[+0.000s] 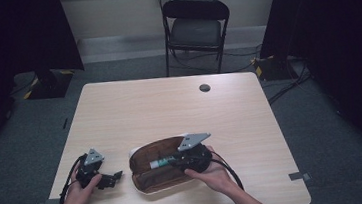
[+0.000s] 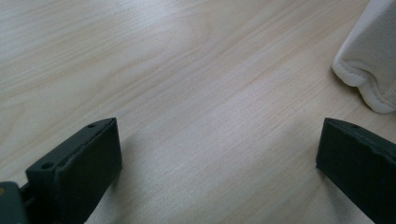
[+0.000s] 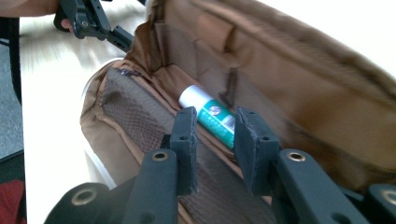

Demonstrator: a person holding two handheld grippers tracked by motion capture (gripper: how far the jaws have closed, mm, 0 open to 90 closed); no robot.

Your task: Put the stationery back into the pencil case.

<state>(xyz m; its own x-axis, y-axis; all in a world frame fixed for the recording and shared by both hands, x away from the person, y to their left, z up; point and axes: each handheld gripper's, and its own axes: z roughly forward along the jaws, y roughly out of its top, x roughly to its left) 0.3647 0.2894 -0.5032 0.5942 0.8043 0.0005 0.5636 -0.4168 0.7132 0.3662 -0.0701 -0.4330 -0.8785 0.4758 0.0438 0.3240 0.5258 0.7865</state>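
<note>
The tube point(image 3: 212, 116), white-capped with a green label, lay in the fold of the open brown case point(image 1: 148, 173), which sat on the table point(image 1: 169, 108) near its front edge. The right gripper point(image 3: 214, 142) reached into the case, its jaws a narrow gap apart on either side of the tube's near end; whether the pads were actually pressing it could not be told. To do this step well, the jaws probably had to stay square to the tube and clear of the mesh lining, closing on the body rather than the cap so it would not slip or snag the cloth.

The left gripper point(image 1: 107, 179) rested on the table just left of the case, jaws wide apart and holding nothing.

The right gripper view showed the lining, its pockets and the label. The high view gave the layout: case between both hands. The left gripper view added the case's white outer edge point(image 2: 369, 70) against bare wood.
</note>
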